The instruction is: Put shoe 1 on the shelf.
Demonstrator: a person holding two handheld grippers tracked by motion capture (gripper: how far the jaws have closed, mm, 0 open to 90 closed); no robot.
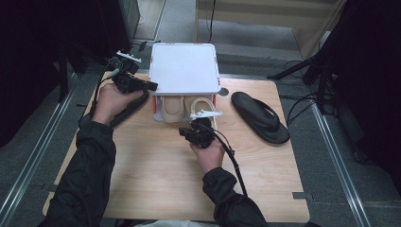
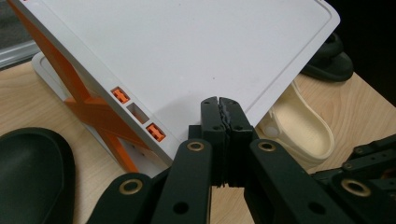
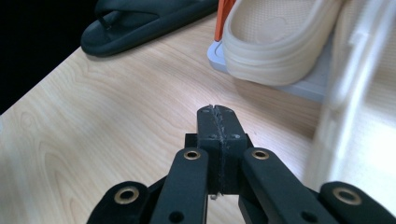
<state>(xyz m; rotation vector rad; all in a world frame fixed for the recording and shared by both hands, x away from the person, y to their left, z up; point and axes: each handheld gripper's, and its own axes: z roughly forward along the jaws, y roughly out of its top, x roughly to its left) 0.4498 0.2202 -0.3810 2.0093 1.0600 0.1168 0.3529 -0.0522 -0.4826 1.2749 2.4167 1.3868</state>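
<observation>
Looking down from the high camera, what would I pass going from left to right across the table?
Left gripper → white rack with the beige sandals under its top → black sandal. The right gripper sits in front of the rack, so its place in the order is unclear.

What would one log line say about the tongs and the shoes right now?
left tongs: shut, empty, by rack | right tongs: shut, empty, near beige sandals | black sandal: on table

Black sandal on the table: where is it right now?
In the high view the black sandal lies flat on the table, right of the white shoe rack.
</observation>
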